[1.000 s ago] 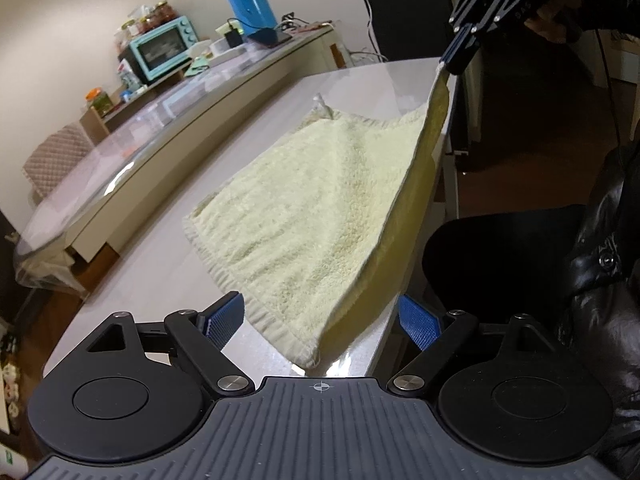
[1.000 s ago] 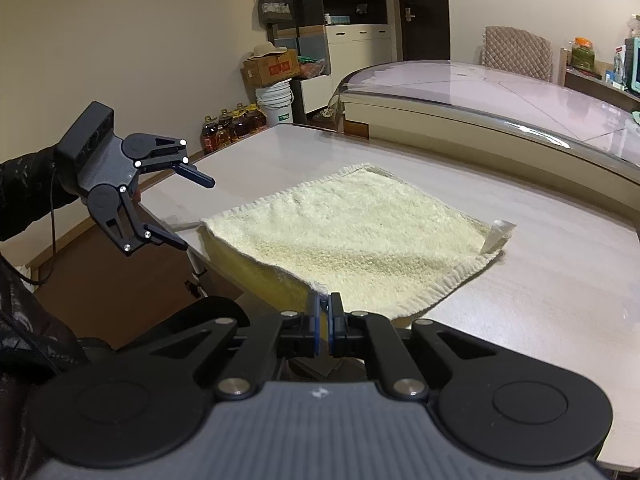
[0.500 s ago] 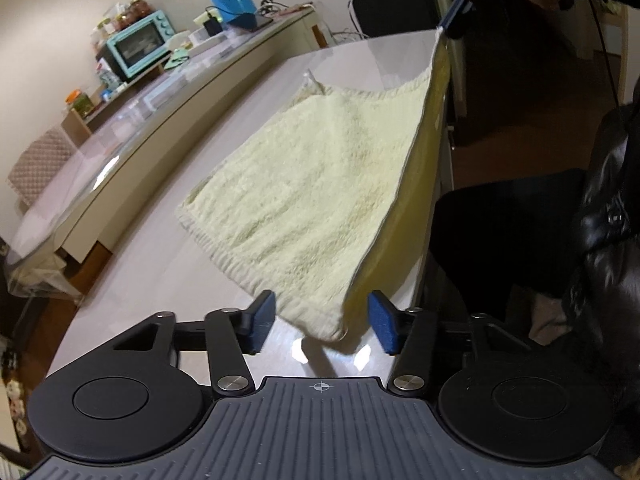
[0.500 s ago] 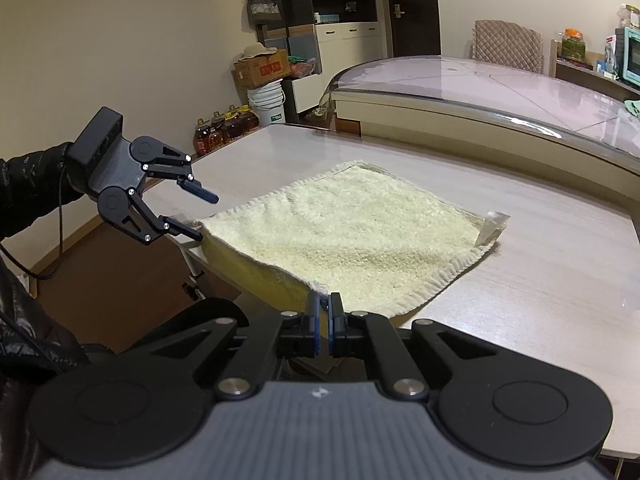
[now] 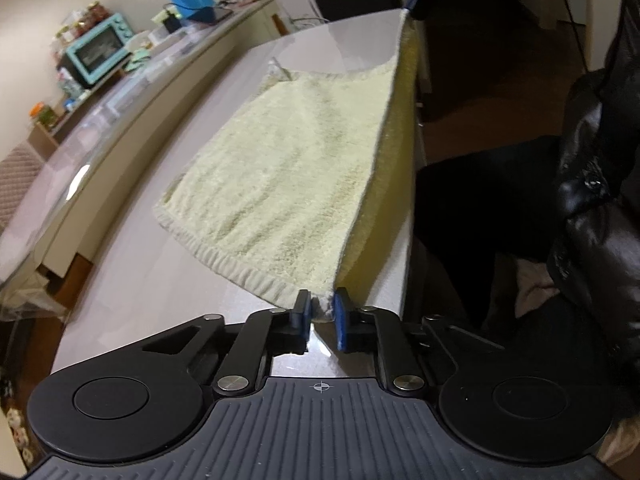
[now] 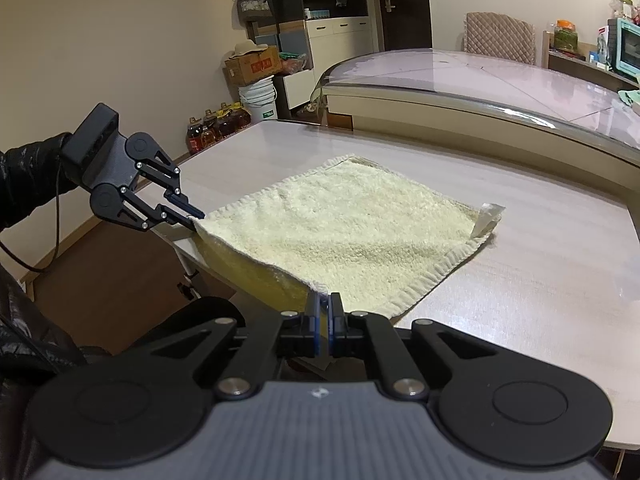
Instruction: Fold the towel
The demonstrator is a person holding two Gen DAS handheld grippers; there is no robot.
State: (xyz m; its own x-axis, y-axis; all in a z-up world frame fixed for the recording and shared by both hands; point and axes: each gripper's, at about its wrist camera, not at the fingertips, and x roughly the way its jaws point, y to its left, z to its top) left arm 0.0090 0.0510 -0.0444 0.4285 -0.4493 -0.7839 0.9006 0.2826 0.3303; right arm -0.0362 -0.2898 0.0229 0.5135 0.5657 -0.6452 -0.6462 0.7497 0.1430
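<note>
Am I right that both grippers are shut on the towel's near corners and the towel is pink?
Not quite: the towel is pale yellow, as the right wrist view shows. The rest stands: the left gripper and right gripper are each shut on a near corner.

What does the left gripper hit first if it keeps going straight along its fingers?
The towel: the left gripper is already shut on its near corner, so pushing on bunches cloth along the table. Probably nothing else before that.

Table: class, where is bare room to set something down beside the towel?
Bare table lies past the towel's far hems, toward the curved counter. The near edge is crowded: left gripper and right gripper each pinch a corner.
</note>
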